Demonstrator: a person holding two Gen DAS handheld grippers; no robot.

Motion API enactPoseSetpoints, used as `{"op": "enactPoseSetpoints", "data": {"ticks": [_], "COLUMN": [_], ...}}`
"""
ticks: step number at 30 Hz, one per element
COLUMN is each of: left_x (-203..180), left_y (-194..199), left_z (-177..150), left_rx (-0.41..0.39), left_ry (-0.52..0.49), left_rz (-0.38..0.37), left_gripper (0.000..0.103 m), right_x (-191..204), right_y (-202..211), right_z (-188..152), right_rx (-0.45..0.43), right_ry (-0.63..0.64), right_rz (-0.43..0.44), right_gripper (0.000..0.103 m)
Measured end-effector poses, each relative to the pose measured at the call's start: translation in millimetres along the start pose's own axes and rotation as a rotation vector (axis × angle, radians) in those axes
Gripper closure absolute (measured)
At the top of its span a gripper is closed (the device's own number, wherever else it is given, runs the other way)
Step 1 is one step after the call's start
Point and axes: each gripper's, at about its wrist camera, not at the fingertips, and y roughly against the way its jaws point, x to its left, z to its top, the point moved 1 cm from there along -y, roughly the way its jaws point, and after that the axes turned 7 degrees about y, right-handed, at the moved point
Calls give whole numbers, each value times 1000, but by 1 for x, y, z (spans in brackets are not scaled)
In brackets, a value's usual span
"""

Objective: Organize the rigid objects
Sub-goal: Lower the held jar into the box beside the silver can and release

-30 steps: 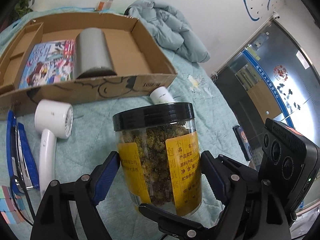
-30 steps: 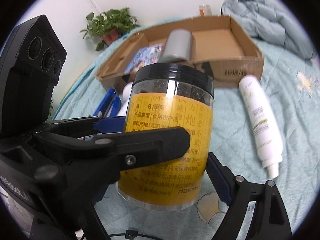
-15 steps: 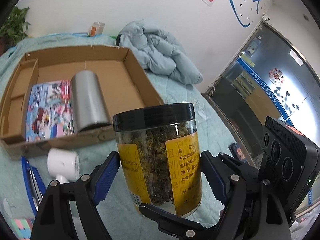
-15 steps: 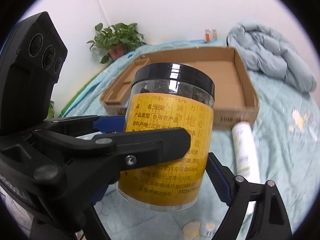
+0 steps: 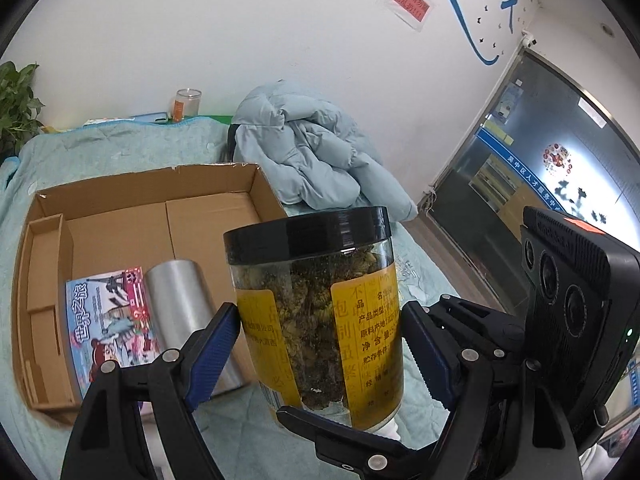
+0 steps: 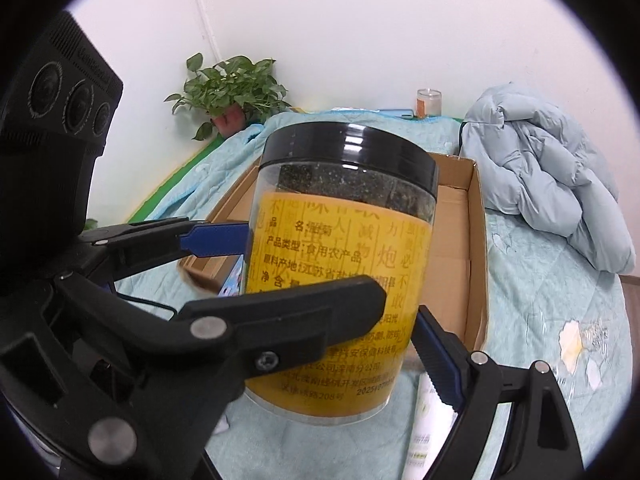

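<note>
Both grippers, left and right, clench one upright black-lidded jar of dried flowers, lifted above the bed at the cardboard box's near edge, where a booklet and steel cylinder lie inside

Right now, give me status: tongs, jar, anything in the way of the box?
Both tongs, left and right, clamped on jar. Jar upright, lifted, near cardboard box. Silver cylinder and booklet inside box; right half bare.
</note>
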Motion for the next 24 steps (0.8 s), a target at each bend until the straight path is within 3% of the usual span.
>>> {"op": "enactPoseSetpoints", "data": {"ticks": [6,18,21,24], "left_x": [16,78,88,84], "left_y": [-50,-141,-154,-157], "left_z": [23,5,-1,-4], "left_rx": [83,264,298,304], "left_ry": [38,176,226,201], "left_rz": [8,32,17,50], "left_gripper": [23,23,23,26], "right_x": [-28,-58,-60,-63], "right_y": [-34,-106,-112,-116], "right_z": [10,-12,-18,-22], "right_rx": [106,281,310,342], "right_ry": [-41,-155,-157,-161], "right_rz": [29,132,131,120], "right_gripper": [16,16,16,16]}}
